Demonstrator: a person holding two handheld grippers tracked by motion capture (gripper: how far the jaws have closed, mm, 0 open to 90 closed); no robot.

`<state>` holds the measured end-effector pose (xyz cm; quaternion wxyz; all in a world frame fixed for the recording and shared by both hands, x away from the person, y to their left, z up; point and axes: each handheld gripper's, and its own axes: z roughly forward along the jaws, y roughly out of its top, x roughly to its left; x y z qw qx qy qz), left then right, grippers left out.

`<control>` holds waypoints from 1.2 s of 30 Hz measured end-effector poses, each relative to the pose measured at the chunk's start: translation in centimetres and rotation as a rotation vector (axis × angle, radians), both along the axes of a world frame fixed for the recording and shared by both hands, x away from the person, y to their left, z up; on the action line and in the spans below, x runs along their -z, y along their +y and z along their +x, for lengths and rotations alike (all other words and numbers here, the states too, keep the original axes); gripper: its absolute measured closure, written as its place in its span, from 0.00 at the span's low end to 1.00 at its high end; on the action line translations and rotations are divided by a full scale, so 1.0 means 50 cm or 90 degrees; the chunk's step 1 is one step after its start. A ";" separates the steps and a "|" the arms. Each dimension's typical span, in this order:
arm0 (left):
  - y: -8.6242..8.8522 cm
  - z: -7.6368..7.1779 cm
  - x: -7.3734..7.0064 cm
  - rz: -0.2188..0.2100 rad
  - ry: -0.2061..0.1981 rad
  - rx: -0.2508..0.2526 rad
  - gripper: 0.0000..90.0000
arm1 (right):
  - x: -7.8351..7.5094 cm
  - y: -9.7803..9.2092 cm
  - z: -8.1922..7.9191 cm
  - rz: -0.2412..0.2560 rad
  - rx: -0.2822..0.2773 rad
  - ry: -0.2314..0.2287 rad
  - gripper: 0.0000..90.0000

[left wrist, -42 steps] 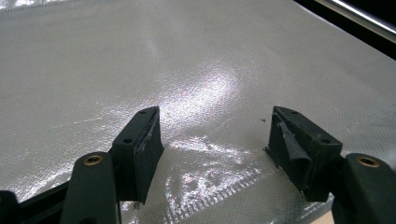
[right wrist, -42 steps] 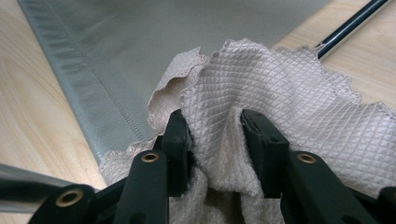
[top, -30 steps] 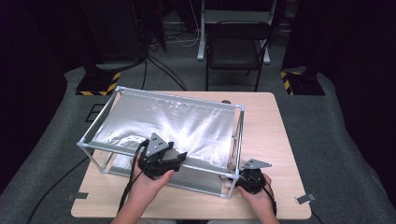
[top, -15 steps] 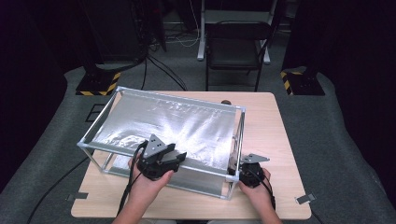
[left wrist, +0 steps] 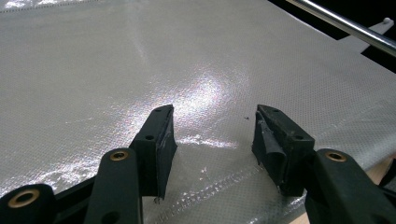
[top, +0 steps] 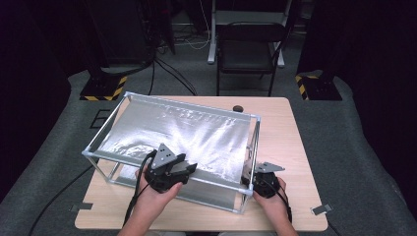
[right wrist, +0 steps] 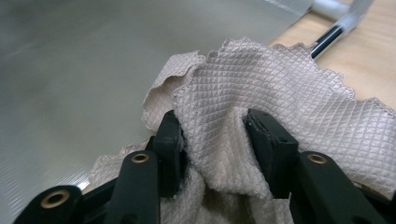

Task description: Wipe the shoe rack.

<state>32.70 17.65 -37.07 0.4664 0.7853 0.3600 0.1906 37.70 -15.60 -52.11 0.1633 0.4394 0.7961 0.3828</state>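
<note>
Because the cloth (right wrist: 261,93) is a soft, quilted rag with a pinked edge, it should weigh next to nothing and bunch wherever it is squeezed, so a pinch on a gathered fold, as now, looks a sound hold. The right gripper (right wrist: 212,140) has its jaws closed on such a fold, the fabric puffing up between them and spilling to both sides. It sits at the near right corner of the metal frame (top: 169,104), just beside the upright post there, over the counter (top: 290,147).

The silver sheet (left wrist: 140,60) stretched over the frame is another matter (thin, glossy, probably slippery and easily creased), so wiping it likely calls for light pressure. The left gripper (left wrist: 212,135) hovers low over the sheet near its front edge with jaws wide apart, holding nothing; whether the tips touch the sheet cannot be told.

Counted: one cloth, one frame with one sheet, two grippers, one counter. A small dark knob (top: 238,108) lies at the counter's far edge.
</note>
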 end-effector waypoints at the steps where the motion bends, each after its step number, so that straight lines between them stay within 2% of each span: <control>1: 0.000 0.000 0.000 0.000 0.000 0.000 0.53 | 0.002 0.003 0.007 -0.006 0.008 -0.008 0.63; 4: -0.001 0.000 0.001 0.000 -0.001 -0.001 0.53 | 0.001 0.007 0.022 -0.025 0.021 -0.019 0.64; 6: -0.001 0.000 0.001 0.000 -0.001 0.000 0.53 | -0.002 0.006 0.034 -0.031 0.023 -0.010 0.65; 7: -0.001 0.000 0.001 -0.001 -0.002 -0.001 0.53 | -0.003 0.005 0.039 -0.022 0.027 0.002 0.66; 11: 0.000 -0.002 0.002 -0.005 0.000 -0.001 0.54 | 0.001 -0.012 0.060 0.020 0.032 0.008 0.67; 15: 0.001 -0.002 0.003 -0.006 -0.001 0.000 0.54 | -0.003 -0.010 0.079 0.002 0.034 0.013 0.68; 17: 0.001 -0.003 0.003 -0.007 0.003 -0.001 0.54 | -0.002 -0.012 0.087 0.007 0.045 0.012 0.68; 18: 0.000 -0.004 0.003 -0.010 0.006 -0.001 0.54 | -0.002 -0.013 0.090 0.018 0.051 0.022 0.68; 21: 0.000 -0.002 0.003 -0.008 0.002 -0.003 0.54 | -0.006 -0.012 0.107 0.005 0.053 0.029 0.68; 23: 0.000 -0.003 0.003 -0.010 0.006 -0.001 0.54 | -0.005 -0.013 0.122 -0.004 0.056 0.016 0.69; 26: 0.002 -0.004 0.004 -0.006 -0.001 0.002 0.54 | -0.008 -0.014 0.138 -0.003 0.066 0.031 0.69; 27: 0.001 -0.005 0.004 -0.009 0.000 0.001 0.54 | -0.006 -0.014 0.145 -0.002 0.074 0.021 0.69; 29: 0.001 -0.005 0.005 -0.009 -0.001 0.001 0.54 | -0.005 -0.017 0.148 0.008 0.077 0.024 0.69; 30: 0.001 -0.005 0.005 -0.009 -0.001 0.001 0.54 | -0.002 -0.020 0.151 0.012 0.077 0.015 0.69; 31: 0.001 -0.005 0.005 -0.009 -0.002 0.001 0.54 | -0.001 -0.023 0.153 0.010 0.070 0.010 0.69; 34: 0.001 -0.004 0.005 -0.010 -0.001 -0.001 0.54 | -0.002 -0.018 0.150 0.010 0.082 0.013 0.69; 35: 0.001 -0.004 0.005 -0.009 -0.002 -0.002 0.54 | -0.003 -0.020 0.148 0.009 0.075 0.018 0.69; 36: 0.001 -0.004 0.005 -0.008 -0.004 -0.002 0.54 | -0.005 -0.019 0.143 0.019 0.081 0.034 0.69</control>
